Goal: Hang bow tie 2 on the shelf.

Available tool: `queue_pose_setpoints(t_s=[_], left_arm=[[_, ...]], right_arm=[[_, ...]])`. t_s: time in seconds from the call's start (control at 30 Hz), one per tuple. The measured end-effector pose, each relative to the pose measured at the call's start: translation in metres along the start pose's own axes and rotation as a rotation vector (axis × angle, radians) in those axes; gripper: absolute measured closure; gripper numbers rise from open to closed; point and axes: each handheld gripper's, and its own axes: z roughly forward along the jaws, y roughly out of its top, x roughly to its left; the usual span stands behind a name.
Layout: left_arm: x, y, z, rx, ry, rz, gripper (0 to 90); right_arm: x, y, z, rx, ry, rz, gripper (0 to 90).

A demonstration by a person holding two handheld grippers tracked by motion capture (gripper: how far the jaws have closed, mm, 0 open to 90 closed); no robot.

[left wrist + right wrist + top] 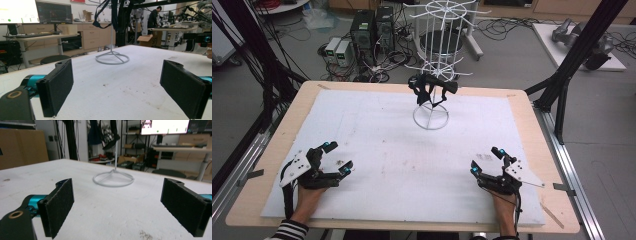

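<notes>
Rack (pixel 434 60) upright, black cloth (pixel 431 87) hanging lengthwise

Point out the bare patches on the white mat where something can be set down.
The widest free patch lies on the white foam mat between the left gripper, the right gripper and the white wire rack's ring base. The mat's far corners beside that ring are free too. It is crowded only at the ring, under the hanging black straps.
</notes>
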Motion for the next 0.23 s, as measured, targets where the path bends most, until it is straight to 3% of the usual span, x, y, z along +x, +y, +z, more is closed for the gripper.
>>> queue_pose_setpoints(t_s=[0.23], left_arm=[[-0.0003,-0.0001,-0.0002,-0.004,0.003,0.000,12.1]], right_arm=[[0.0006,-0.0009,0.0000,0.006,0.001,-0.001,10.8]])
